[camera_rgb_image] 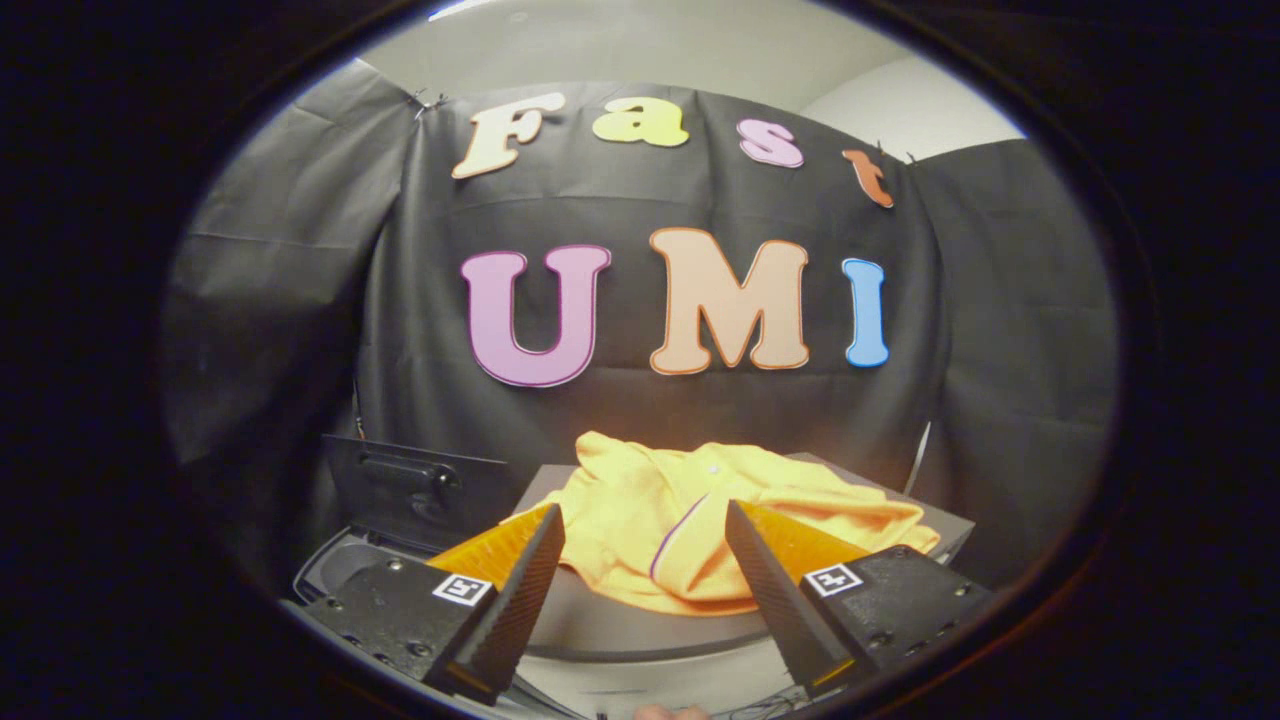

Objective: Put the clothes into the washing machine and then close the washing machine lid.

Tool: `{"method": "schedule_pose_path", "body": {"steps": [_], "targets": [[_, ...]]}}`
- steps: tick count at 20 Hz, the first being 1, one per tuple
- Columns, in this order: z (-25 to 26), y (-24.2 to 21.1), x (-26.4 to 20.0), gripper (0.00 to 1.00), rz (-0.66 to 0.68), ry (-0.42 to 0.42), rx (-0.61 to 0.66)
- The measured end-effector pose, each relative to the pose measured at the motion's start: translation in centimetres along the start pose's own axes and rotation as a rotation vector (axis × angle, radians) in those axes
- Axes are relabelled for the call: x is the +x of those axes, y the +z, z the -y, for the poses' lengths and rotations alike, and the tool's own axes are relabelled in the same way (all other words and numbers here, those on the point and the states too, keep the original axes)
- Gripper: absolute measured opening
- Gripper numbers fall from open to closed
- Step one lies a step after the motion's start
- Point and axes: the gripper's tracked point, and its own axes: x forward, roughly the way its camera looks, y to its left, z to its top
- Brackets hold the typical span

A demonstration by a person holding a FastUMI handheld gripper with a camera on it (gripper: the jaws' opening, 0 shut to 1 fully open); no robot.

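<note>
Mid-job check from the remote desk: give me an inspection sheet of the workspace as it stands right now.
Surface: grey platform beside the washing machine, mostly covered by cloth.
Job's things: yellow garment lies crumpled on the platform, not yet in the washing machine; dark lid stands raised behind the opening.
Clutter: nothing seen.
Grippers: tool open, fingers spread to either side of the garment's near edge, not pressing it.
Cables: thin light line against the wall, right of the platform; cannot tell what it is.
Surroundings: black cloth wall, pale ceiling above.
</note>
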Motion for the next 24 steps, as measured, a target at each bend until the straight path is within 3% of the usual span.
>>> {"method": "schedule_pose_path", "body": {"steps": [5,9,13,16,19,24], "targets": [[1.5,0.4,4.4,0.99,-0.072,-0.01,-0.07],[2.4,-0.5,7.8,0.98,-0.14,-0.017,-0.055],[4.9,-2.6,10.2,0.97,-0.252,-0.056,-0.075],[5.2,-6.8,10.9,0.94,-0.42,-0.034,-0.067],[5.5,-6.6,10.8,0.76,-0.41,-0.039,-0.022],[5.3,-6.1,9.9,0.11,-0.371,-0.084,-0.079]]}}
